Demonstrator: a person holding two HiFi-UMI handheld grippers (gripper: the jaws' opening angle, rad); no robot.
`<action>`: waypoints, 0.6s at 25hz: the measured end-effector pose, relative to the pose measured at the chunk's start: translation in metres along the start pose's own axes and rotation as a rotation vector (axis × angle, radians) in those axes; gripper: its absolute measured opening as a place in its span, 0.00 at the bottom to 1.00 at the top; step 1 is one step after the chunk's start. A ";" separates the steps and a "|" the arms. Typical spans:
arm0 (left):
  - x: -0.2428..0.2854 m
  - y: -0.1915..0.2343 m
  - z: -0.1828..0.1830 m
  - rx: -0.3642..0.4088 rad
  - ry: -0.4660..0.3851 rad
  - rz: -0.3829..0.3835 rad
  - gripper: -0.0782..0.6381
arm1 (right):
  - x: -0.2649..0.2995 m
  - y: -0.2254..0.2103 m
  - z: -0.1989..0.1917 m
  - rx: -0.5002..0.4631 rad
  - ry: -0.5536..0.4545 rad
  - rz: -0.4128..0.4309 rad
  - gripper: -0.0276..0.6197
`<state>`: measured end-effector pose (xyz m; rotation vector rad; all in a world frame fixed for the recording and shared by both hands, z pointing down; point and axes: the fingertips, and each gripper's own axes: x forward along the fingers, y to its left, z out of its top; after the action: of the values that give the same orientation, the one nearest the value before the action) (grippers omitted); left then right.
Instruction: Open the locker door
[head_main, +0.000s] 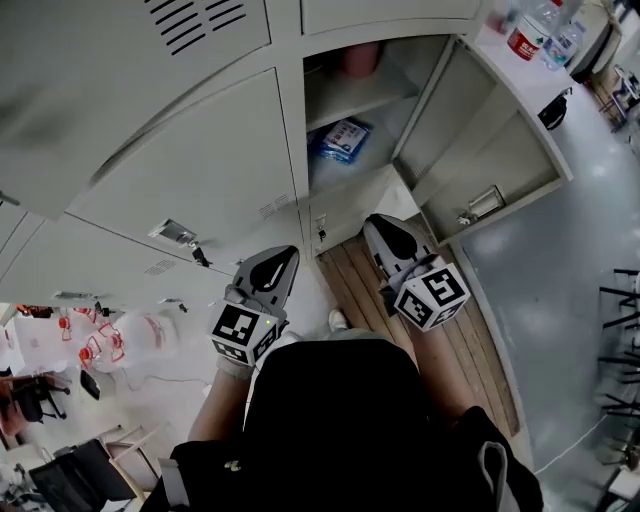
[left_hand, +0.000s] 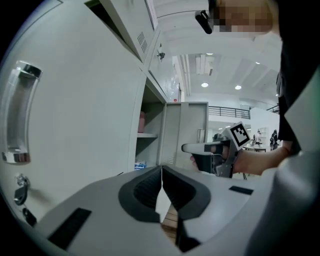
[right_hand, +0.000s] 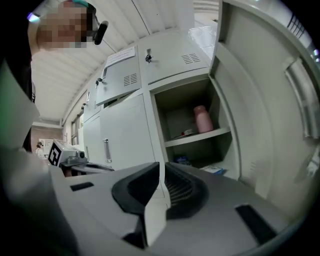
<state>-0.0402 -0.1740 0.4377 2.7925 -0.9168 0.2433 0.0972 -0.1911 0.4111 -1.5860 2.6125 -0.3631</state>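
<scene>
The grey locker door (head_main: 490, 150) stands swung wide open to the right, its handle (head_main: 483, 205) on the outer face. Inside the compartment, a pink bottle (head_main: 358, 60) sits on the shelf and a blue pack (head_main: 343, 138) lies below it. My right gripper (head_main: 378, 228) is shut and empty, just in front of the open compartment's lower edge. My left gripper (head_main: 285, 262) is also shut and empty, in front of the closed neighbouring door (head_main: 190, 160). The right gripper view shows the open door (right_hand: 270, 100), the bottle (right_hand: 201, 119) and the jaws (right_hand: 161, 172) pressed together. The left gripper (left_hand: 161, 172) shows its jaws meeting too.
Closed lockers fill the left, one with a chrome handle (left_hand: 17, 115) and a key (left_hand: 21, 182) close to my left gripper. Water bottles (head_main: 535, 28) stand on the locker top. A wooden strip (head_main: 400, 300) runs under my feet. Chairs (head_main: 620, 300) line the right edge.
</scene>
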 end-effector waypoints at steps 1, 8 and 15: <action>-0.004 0.003 0.000 0.000 -0.004 0.016 0.14 | 0.006 0.007 0.000 -0.003 0.003 0.022 0.12; -0.027 0.021 0.000 -0.003 -0.020 0.104 0.14 | 0.034 0.047 -0.009 -0.010 0.018 0.157 0.12; -0.039 0.027 0.001 -0.010 -0.031 0.147 0.14 | 0.045 0.070 -0.017 -0.016 0.039 0.228 0.12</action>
<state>-0.0877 -0.1735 0.4318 2.7300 -1.1286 0.2162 0.0120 -0.1973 0.4143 -1.2775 2.7932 -0.3618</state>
